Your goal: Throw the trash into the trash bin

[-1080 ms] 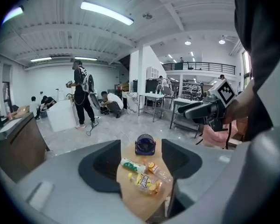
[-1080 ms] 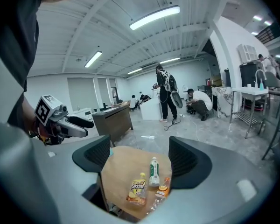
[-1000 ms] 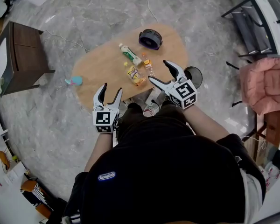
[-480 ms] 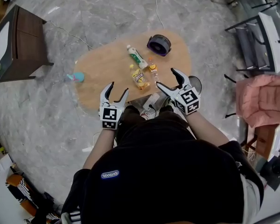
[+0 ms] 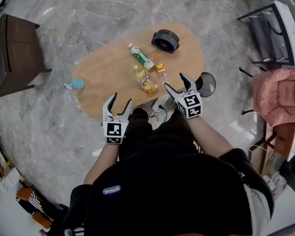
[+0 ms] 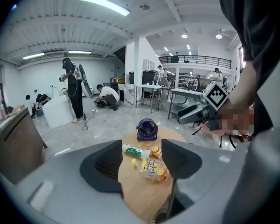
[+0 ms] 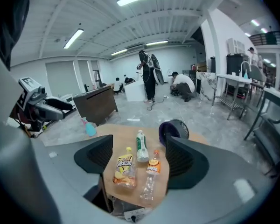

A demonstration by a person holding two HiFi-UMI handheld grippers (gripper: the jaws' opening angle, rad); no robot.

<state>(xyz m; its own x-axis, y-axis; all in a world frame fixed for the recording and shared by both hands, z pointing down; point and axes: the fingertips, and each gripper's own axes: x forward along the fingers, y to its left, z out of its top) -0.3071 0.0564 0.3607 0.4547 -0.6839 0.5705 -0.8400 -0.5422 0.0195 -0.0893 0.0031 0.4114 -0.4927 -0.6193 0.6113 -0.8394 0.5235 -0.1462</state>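
By the oval wooden table (image 5: pixel 101 73), the left gripper (image 5: pixel 120 98) and right gripper (image 5: pixel 174 80) hover.
Both gape empty; the right's jaws have just been closing slightly.

On the oval wooden table (image 5: pixel 101 73), a yellow snack bag (image 5: pixel 145 79) is laid left of a clear plastic bottle (image 5: pixel 160 70).

So around the edges we've got a rounded wooden table (image 5: pixel 108 73) on a grey marbled floor (image 5: pixel 54 127), with a small dark purple fan (image 5: pixel 165 40) sitting at its far end. A little teal bottle (image 5: pixel 75 85) is on the floor just beside the table's left edge. Further left there's a dark wooden cabinet (image 5: pixel 19 53), and off to the right a pink cloth (image 5: pixel 280 95) draped over some furniture. Way back, we can see one person standing (image 7: pixel 147 76) and another crouching (image 7: pixel 183 85).
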